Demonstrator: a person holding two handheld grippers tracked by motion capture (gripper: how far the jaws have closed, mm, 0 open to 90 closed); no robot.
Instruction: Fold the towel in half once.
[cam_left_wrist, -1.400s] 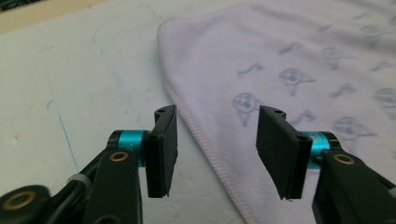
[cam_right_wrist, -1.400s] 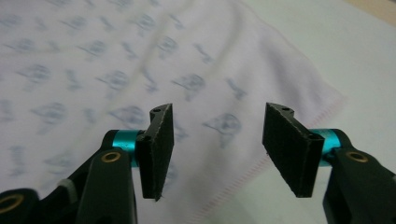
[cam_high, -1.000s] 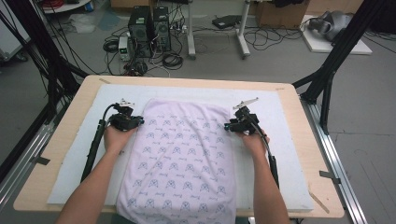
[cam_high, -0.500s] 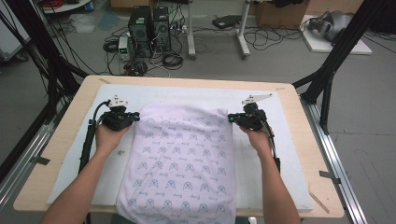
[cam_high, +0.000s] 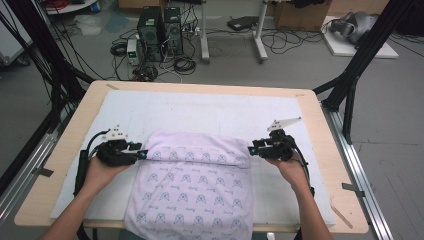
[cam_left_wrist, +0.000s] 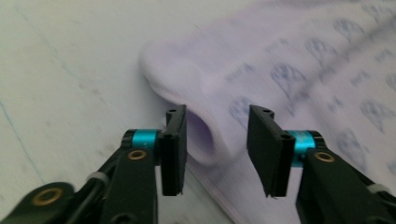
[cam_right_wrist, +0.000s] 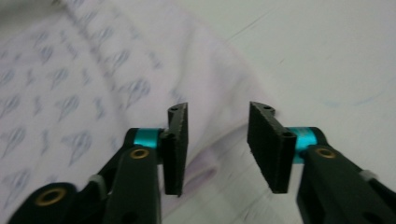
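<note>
Two hand-held grippers, jaws just opened, gripping nothing. Left hand-held gripper (cam_high: 142, 154) and right hand-held gripper (cam_high: 252, 150) sit at either end of the towel's fold (cam_high: 195, 157). Patterned lilac towel (cam_high: 192, 192) lies on the bench (cam_high: 320, 125), near edge apparently overhanging.

Bare mat (cam_high: 210, 112) beyond the folded cloth (cam_high: 192, 185), unobstructed.
</note>
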